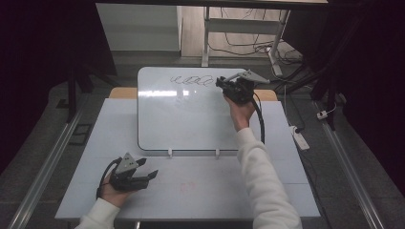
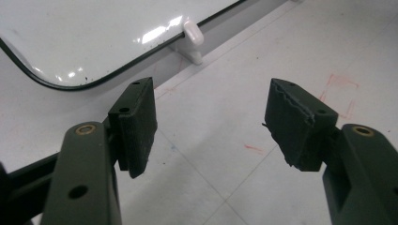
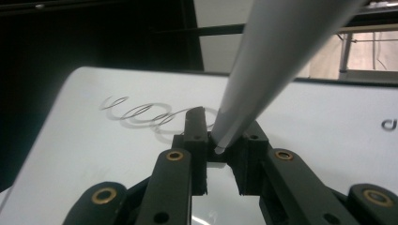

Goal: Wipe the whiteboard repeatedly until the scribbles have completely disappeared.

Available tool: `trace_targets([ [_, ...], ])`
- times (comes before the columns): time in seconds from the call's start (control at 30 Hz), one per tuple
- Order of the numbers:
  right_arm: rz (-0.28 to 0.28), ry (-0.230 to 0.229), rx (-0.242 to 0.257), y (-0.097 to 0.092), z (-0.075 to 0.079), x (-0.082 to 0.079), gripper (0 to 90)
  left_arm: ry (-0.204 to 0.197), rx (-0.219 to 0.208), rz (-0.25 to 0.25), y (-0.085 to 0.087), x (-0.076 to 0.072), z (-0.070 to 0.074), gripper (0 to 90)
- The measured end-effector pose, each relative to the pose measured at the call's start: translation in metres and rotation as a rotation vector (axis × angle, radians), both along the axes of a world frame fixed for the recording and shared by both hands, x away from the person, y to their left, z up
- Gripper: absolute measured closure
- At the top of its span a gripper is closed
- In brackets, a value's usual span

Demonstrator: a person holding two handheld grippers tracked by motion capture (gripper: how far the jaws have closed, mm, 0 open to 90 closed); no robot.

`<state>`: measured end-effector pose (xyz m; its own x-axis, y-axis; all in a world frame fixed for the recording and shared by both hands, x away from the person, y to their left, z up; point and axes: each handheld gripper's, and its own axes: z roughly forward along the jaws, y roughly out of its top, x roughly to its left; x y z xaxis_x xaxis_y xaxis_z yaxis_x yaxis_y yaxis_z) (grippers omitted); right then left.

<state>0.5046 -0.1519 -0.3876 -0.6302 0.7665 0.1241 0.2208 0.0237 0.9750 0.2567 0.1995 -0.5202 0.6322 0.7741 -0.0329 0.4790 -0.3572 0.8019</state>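
White laminate tabletop point(image 1: 200, 191) across the lower half of the high view, faint red scribbles near its middle. Low at the left of that frame, left gripper point(image 1: 152, 175) in a hand with a white cuff, resting on the table just below the board's lower left corner, well apart from the other hand. Jaws released — wide gap, nothing between the black pads point(image 2: 138, 126) in the left gripper view point(image 2: 213, 126), only bare table and red marks beyond. Upper left of that same view: rounded, black-edged corner of the glossy white whiteboard point(image 2: 70, 42), with a small white plastic clip point(image 2: 193, 40) at its lower rim.

Further up the high view, a white-sleeved forearm point(image 1: 260, 176) rising from the bottom right toward the centre. Whiteboard point(image 1: 181, 114) propped in the middle of the frame, two clips along its lower edge. Right gripper point(image 1: 220, 84) at the board's upper right, grey three-cornered plate on top, black cable looping down beside the wrist. Jaws clenched on a slim pale grey marker point(image 3: 272, 61) — barrel slanting from the pads up to the upper right in the right gripper view point(image 3: 223, 145), tip hidden behind the jaws. Black looping scribble point(image 1: 192, 80) along the board's top edge, just left of the gripper; same loops point(image 3: 141, 112) left of centre in the right gripper view.

Beyond the board, at the top of the high view: pale floor, white desk legs point(image 1: 206, 38), loose dark cables.
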Motion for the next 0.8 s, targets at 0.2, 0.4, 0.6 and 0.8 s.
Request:
trace_targets([
  [0.2, -0.033, -0.001, 0.009, 0.003, 0.004, 0.023, 77.5, -0.004, 0.006, 0.018, 0.001, 0.0, 0.0, 34.9],
  [0.4, -0.007, 0.009, 0.002, 0.009, 0.0, 0.026, 77.5, -0.001, 0.022, 0.032, 0.001, 0.002, -0.002, 35.0],
  [0.6, 0.068, -0.004, -0.111, 0.033, -0.004, 0.018, 77.5, 0.0, 0.025, 0.037, 0.0, 0.002, -0.002, 35.1],
  [0.8, -0.012, -0.008, -0.056, 0.025, 0.001, 0.024, 77.5, -0.006, 0.023, 0.035, 0.001, 0.0, -0.001, 35.2],
])
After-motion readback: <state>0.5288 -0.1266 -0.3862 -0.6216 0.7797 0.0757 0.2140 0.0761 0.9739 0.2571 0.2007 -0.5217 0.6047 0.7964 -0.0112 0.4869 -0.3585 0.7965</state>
